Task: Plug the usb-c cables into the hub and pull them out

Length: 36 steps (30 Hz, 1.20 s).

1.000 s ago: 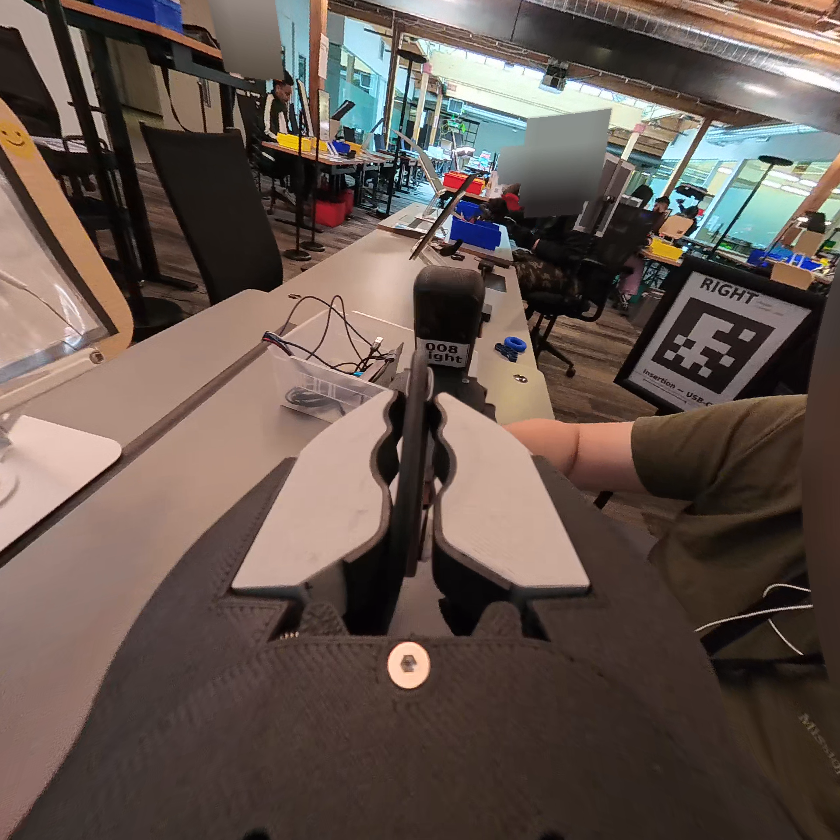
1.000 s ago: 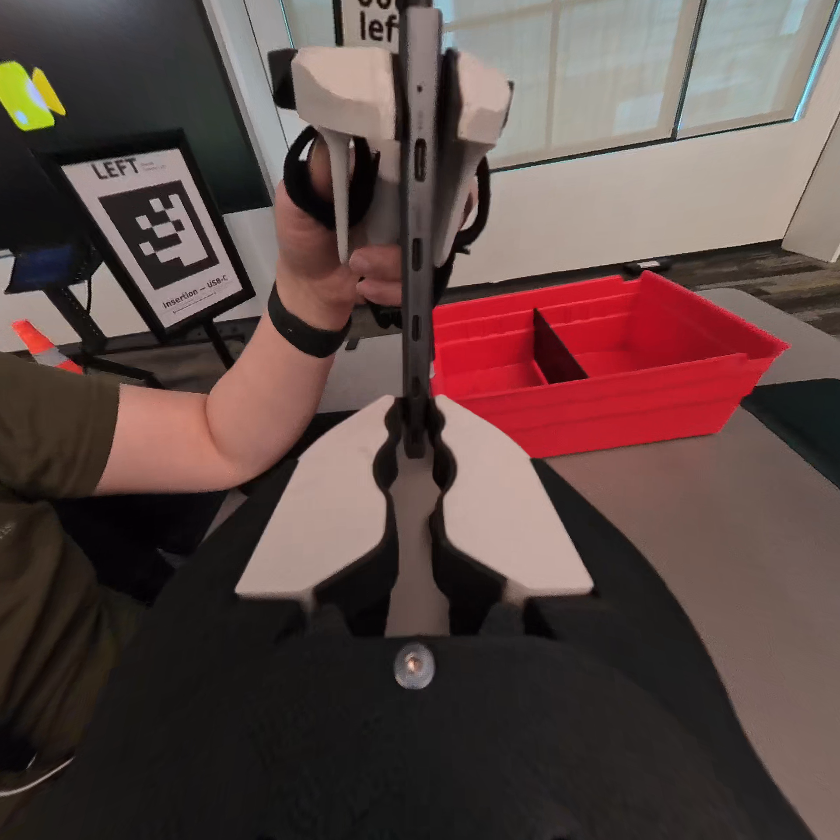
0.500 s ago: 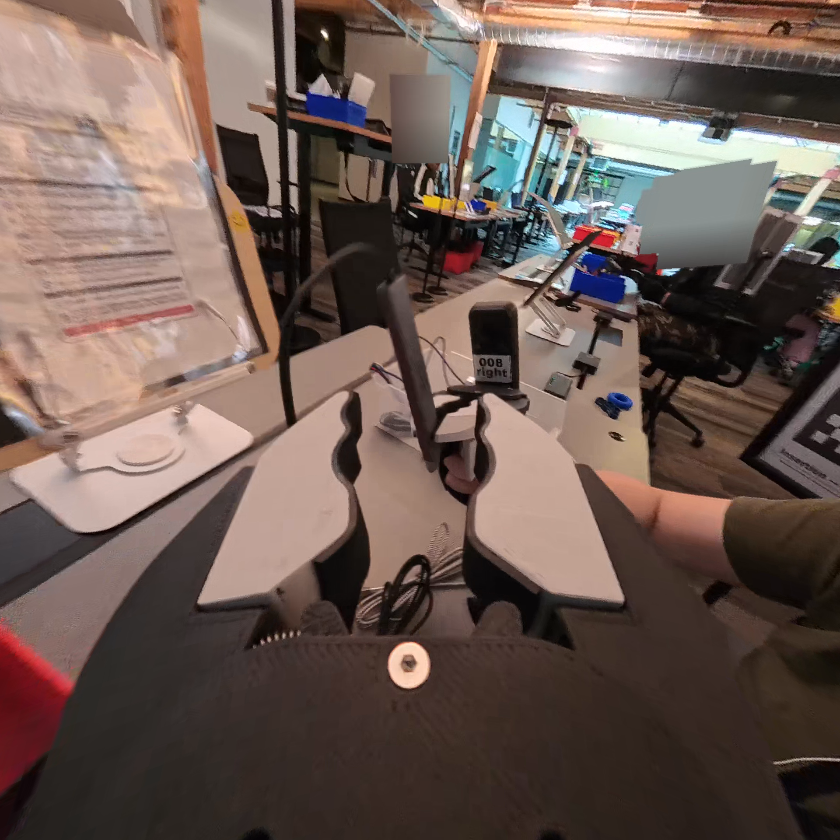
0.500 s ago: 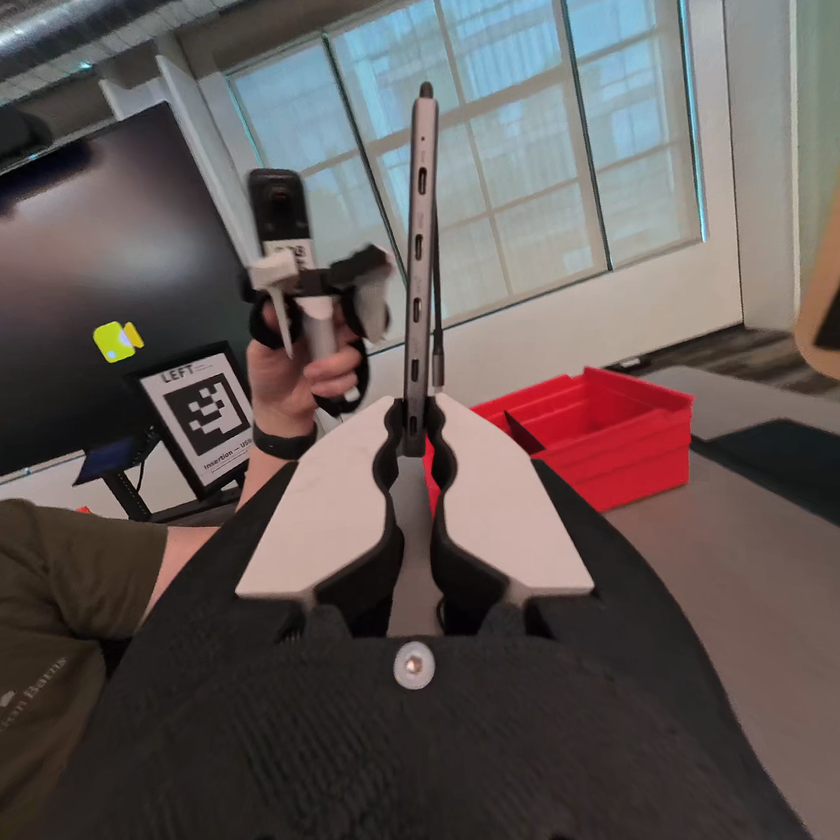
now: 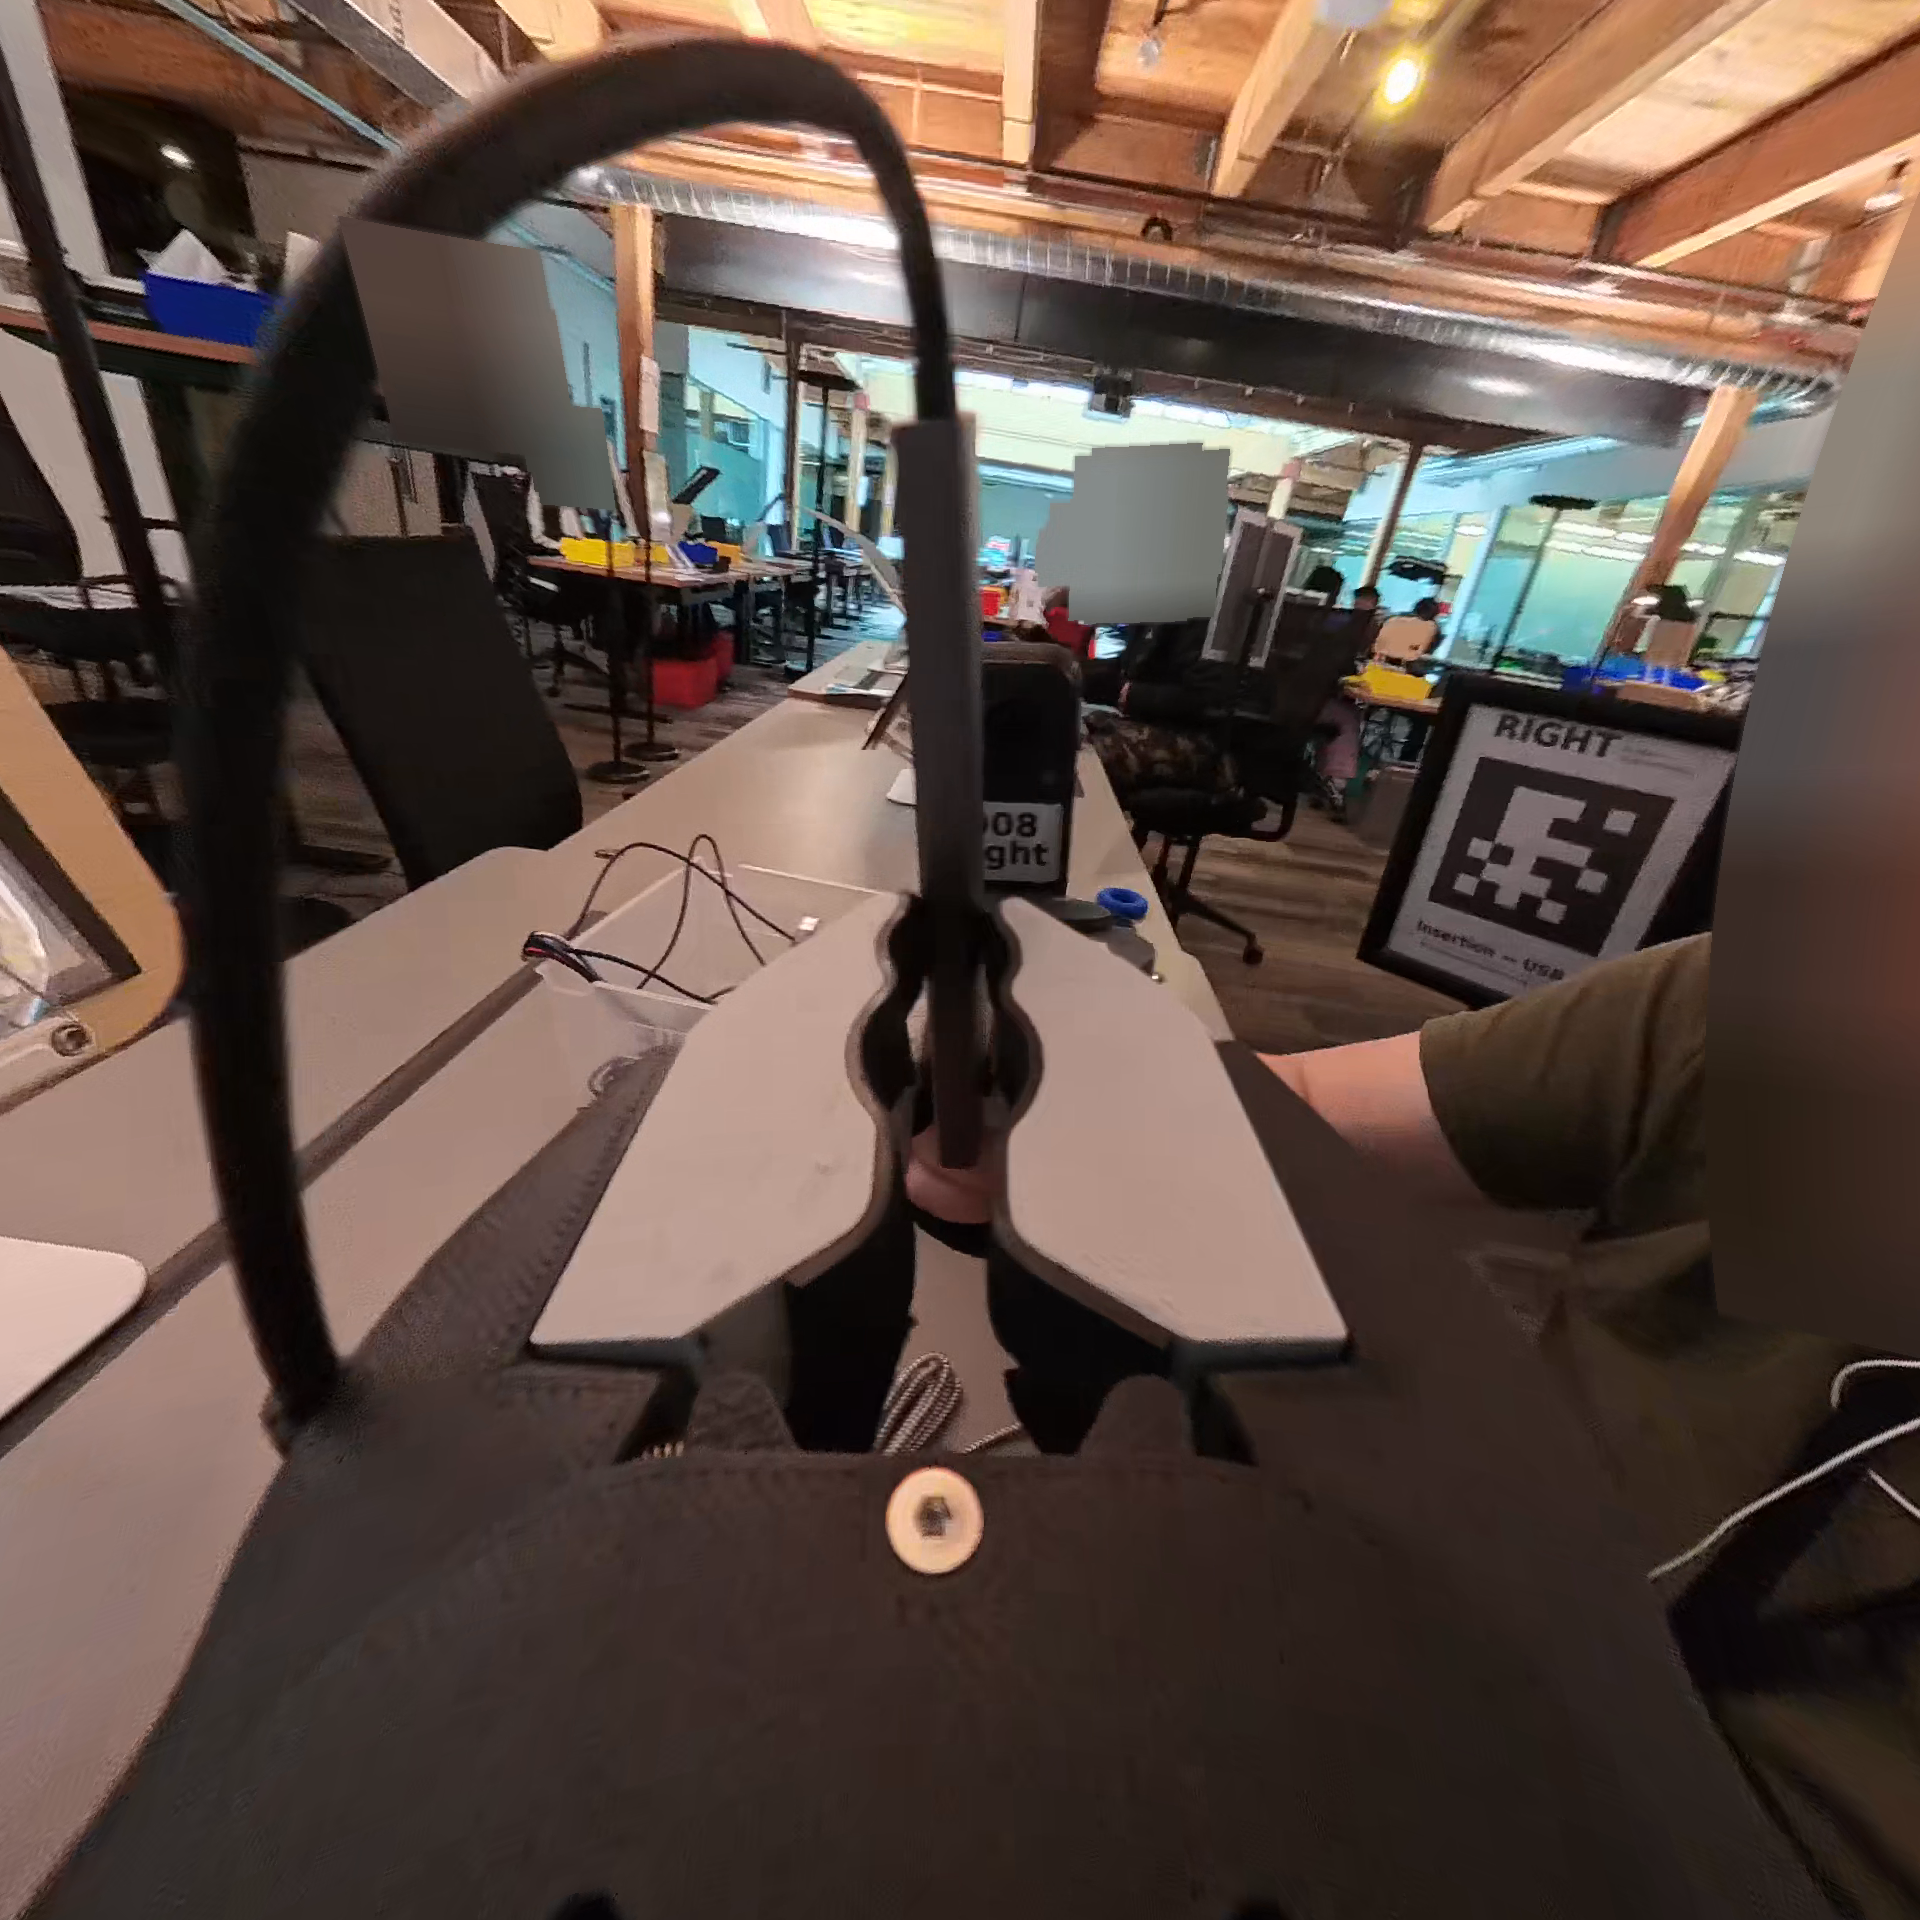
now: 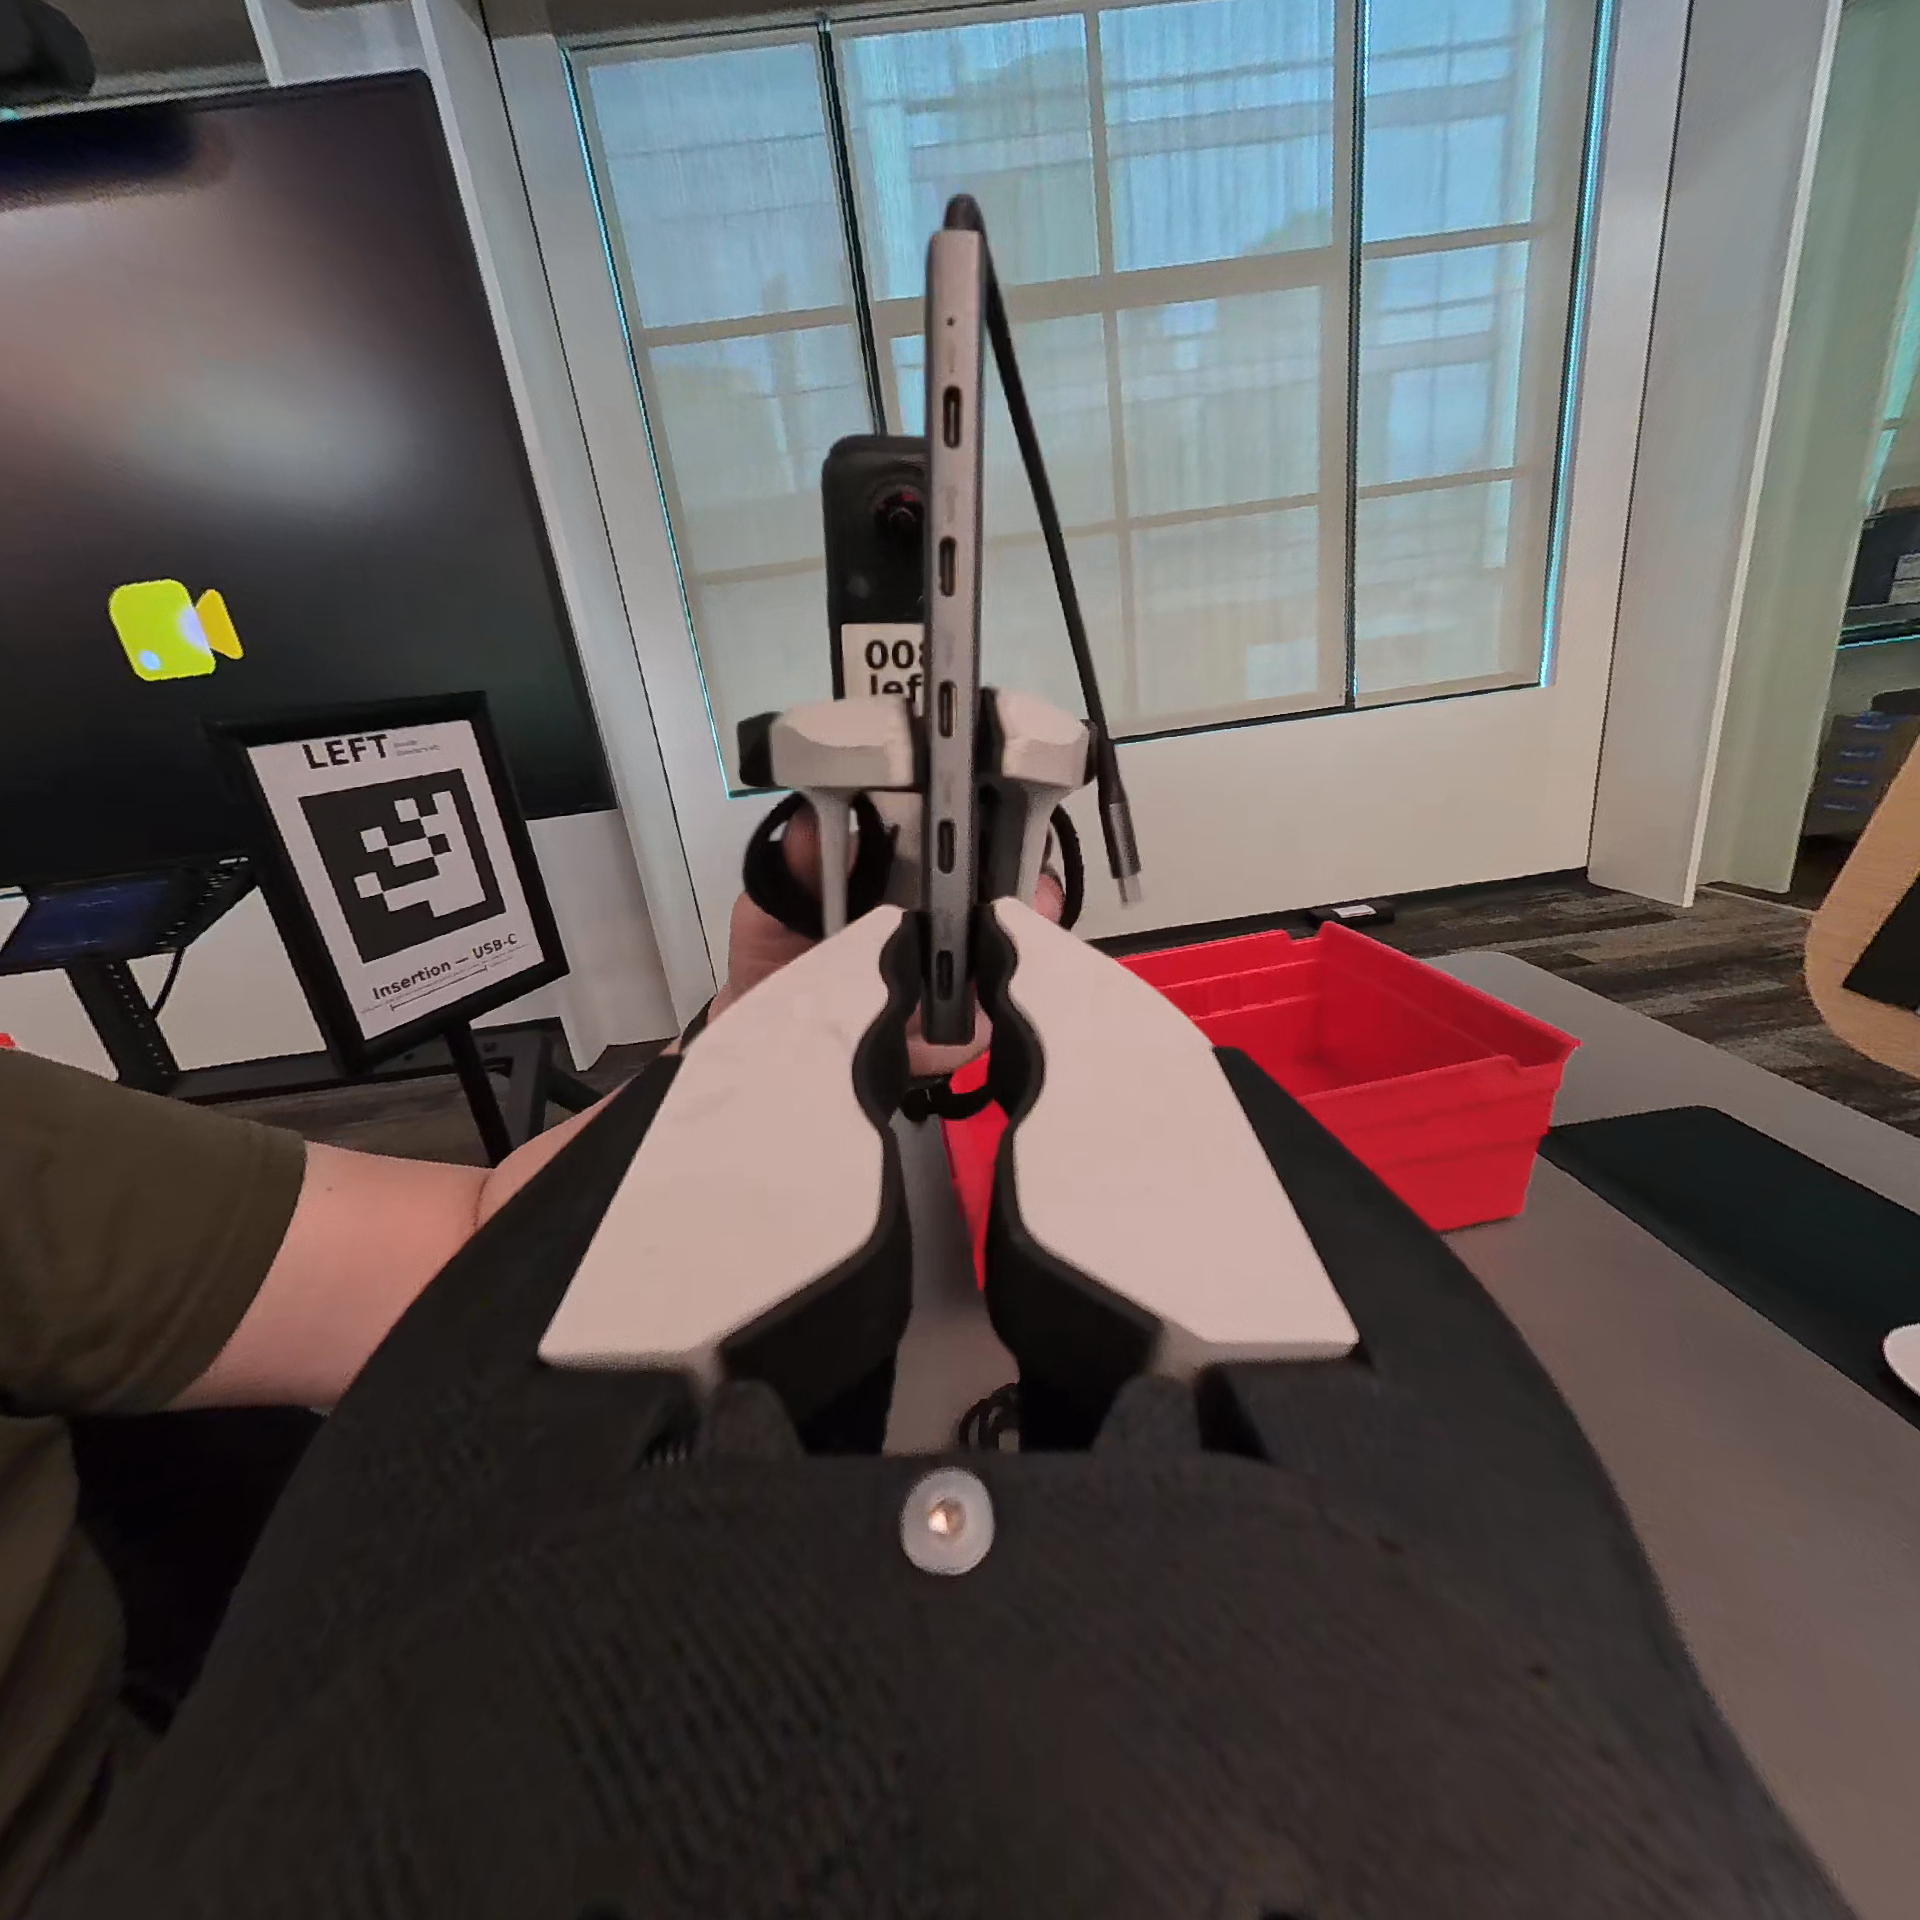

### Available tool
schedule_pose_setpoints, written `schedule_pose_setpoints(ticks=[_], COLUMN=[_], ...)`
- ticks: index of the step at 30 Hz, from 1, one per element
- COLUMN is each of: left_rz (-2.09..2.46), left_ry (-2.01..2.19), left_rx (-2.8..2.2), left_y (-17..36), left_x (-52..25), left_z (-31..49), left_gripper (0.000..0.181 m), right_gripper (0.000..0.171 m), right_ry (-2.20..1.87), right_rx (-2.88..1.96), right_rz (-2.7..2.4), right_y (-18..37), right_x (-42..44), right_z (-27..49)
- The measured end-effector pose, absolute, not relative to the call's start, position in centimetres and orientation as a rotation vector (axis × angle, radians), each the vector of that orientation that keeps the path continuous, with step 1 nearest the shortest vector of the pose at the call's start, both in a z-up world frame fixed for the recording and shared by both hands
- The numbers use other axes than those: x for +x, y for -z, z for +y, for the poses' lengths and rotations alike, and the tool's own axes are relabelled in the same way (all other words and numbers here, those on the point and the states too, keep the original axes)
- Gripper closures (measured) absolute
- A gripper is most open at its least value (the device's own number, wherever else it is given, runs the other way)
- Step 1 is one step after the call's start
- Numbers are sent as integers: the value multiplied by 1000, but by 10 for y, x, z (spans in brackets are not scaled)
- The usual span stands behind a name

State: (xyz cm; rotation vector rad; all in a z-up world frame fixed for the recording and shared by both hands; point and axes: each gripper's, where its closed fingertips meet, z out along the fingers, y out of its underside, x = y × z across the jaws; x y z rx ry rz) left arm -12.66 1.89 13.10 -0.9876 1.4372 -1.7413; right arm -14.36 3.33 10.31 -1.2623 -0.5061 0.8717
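Observation:
The grey USB-C hub (image 6: 954, 582) stands upright and edge-on, its row of ports facing the right wrist camera. My right gripper (image 6: 951, 977) is shut on its lower end. My left gripper (image 5: 948, 935) faces the other way and is shut on the same hub (image 5: 940, 727); in the right wrist view its fingers (image 6: 831, 743) clamp the hub at mid height. The hub's own black cable (image 5: 239, 831) loops from the hub's top, and its plug (image 6: 1122, 862) hangs free to the right. A braided cable (image 5: 920, 1392) lies on the table below the left gripper.
A red divided bin (image 6: 1403, 1091) stands on the grey table behind the hub, with a black mat (image 6: 1714, 1195) to its right. A clear box of wires (image 5: 665, 966) sits on the table (image 5: 364, 1039). Framed marker signs (image 5: 1538, 831) (image 6: 405, 862) stand off the table. The grippers are tip to tip, or close to it.
Half a second ago my left gripper was open and off to the side of the hub. Now it is shut on the hub again. The right gripper has kept its hold throughout.

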Motion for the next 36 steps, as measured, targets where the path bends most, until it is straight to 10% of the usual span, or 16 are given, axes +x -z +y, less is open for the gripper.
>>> schedule_pose_setpoints(ticks=[9, 21, 36], left_rz=[1428, 1247, 1250], left_ry=[1627, 1351, 1370], left_rx=[-1003, -1132, -1117], left_y=[-146, -182, -186], left_x=[-152, -258, -281], left_z=[40, 100, 99], left_gripper=[172, 172, 172], right_gripper=[147, 141, 146], right_ry=[-797, -781, -870], right_rx=[-1212, -2023, -2462], right_rz=[-592, -895, -667], right_y=[-108, 68, 121], right_x=[-139, -206, -227], right_z=[30, 86, 144])
